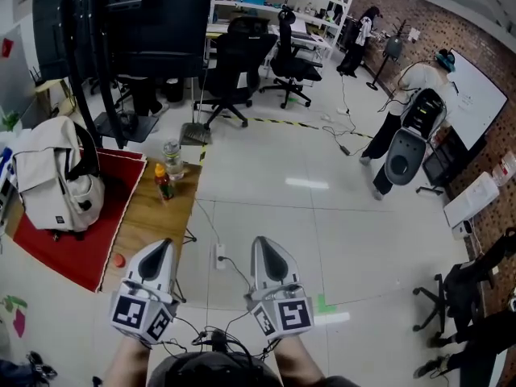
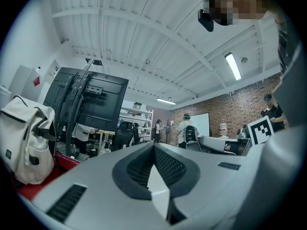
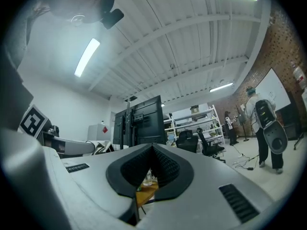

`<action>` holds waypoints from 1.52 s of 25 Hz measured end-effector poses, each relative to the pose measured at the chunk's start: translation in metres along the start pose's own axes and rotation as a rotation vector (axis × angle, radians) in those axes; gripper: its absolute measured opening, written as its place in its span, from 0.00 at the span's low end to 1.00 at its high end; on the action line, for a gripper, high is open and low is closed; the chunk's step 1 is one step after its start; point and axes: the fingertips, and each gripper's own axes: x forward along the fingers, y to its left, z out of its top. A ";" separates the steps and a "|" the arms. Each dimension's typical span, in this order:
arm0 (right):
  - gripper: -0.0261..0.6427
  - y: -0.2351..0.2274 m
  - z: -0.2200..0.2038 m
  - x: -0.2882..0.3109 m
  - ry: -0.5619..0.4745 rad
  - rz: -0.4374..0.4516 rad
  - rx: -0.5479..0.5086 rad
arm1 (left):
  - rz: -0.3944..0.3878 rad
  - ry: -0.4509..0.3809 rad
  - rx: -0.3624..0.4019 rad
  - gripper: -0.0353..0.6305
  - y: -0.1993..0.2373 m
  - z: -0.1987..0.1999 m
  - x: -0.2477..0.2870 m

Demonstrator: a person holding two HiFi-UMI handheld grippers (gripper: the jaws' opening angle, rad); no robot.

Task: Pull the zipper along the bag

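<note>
A cream backpack stands upright on a red mat at the left end of a wooden table. Its zipper is too small to make out. My left gripper is shut and empty, hovering beside the table's right edge, well short of the bag. My right gripper is shut and empty too, over the floor to the right. The left gripper view has its closed jaws pointing level, with the backpack far to the left. In the right gripper view the closed jaws point toward the table.
A small bottle, a glass jar and a red cap sit on the table's bare wood. A big black screen on a stand rises behind the table. Office chairs, a power strip and a person are on the floor.
</note>
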 end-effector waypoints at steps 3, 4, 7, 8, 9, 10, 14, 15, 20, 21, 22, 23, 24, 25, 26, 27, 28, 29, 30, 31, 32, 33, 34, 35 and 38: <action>0.07 -0.002 -0.005 0.012 0.005 0.027 0.009 | 0.002 0.006 0.005 0.10 -0.001 -0.005 0.013; 0.07 -0.001 -0.006 0.014 0.004 0.035 0.012 | -0.001 0.007 0.001 0.10 -0.002 -0.007 0.015; 0.07 0.002 -0.010 0.018 0.001 0.051 0.023 | -0.007 0.015 -0.002 0.10 -0.005 -0.013 0.020; 0.07 0.003 -0.010 0.018 0.002 0.057 0.026 | -0.007 0.017 -0.002 0.10 -0.007 -0.014 0.021; 0.07 0.003 -0.010 0.018 0.004 0.063 0.028 | -0.007 0.018 -0.002 0.10 -0.008 -0.013 0.021; 0.07 0.004 -0.009 0.018 0.005 0.067 0.029 | -0.005 0.017 -0.001 0.10 -0.009 -0.012 0.021; 0.07 0.006 -0.009 0.018 0.005 0.069 0.037 | -0.001 0.014 -0.006 0.10 -0.006 -0.010 0.019; 0.07 0.008 -0.009 0.018 0.004 0.070 0.039 | -0.002 0.017 -0.008 0.10 -0.005 -0.011 0.018; 0.07 0.030 0.002 0.022 -0.010 0.091 0.036 | -0.016 0.012 0.000 0.10 0.000 0.002 0.005; 0.07 0.034 0.005 0.023 -0.016 0.094 0.035 | -0.015 0.000 0.005 0.10 0.002 0.007 0.001; 0.07 0.038 0.008 0.025 -0.022 0.095 0.035 | -0.011 -0.013 0.007 0.10 0.006 0.013 -0.003; 0.07 0.043 0.011 0.027 -0.027 0.095 0.035 | -0.008 -0.028 0.005 0.10 0.012 0.020 -0.008; 0.07 0.050 0.014 0.030 -0.032 0.095 0.035 | -0.007 -0.044 0.000 0.10 0.019 0.027 -0.013; 0.07 0.059 0.016 0.033 -0.037 0.096 0.034 | -0.009 -0.060 -0.004 0.10 0.028 0.034 -0.020; 0.07 0.070 0.017 0.036 -0.042 0.097 0.031 | -0.009 -0.071 0.000 0.10 0.039 0.039 -0.028; 0.07 0.083 0.018 0.041 -0.045 0.099 0.026 | -0.005 -0.078 0.011 0.10 0.053 0.043 -0.035; 0.06 0.096 0.017 0.045 -0.044 0.098 0.020 | 0.001 -0.080 0.025 0.10 0.067 0.045 -0.042; 0.06 0.109 0.015 0.050 -0.042 0.096 0.014 | 0.008 -0.078 0.032 0.10 0.083 0.045 -0.050; 0.07 0.123 0.012 0.056 -0.040 0.092 0.006 | 0.013 -0.074 0.029 0.10 0.099 0.044 -0.058; 0.06 0.137 0.008 0.061 -0.037 0.087 -0.002 | 0.015 -0.071 0.017 0.10 0.115 0.044 -0.065; 0.07 0.153 0.004 0.067 -0.033 0.081 -0.010 | 0.014 -0.067 0.004 0.10 0.132 0.044 -0.074; 0.07 0.169 0.000 0.073 -0.029 0.077 -0.016 | 0.010 -0.063 -0.004 0.10 0.148 0.044 -0.082; 0.07 0.186 -0.004 0.080 -0.025 0.074 -0.019 | 0.005 -0.058 -0.006 0.10 0.165 0.044 -0.089; 0.07 0.203 -0.007 0.086 -0.022 0.073 -0.021 | 0.000 -0.053 -0.003 0.10 0.181 0.045 -0.096; 0.06 0.252 -0.017 0.107 -0.015 0.064 -0.035 | -0.009 -0.045 -0.001 0.10 0.230 0.044 -0.115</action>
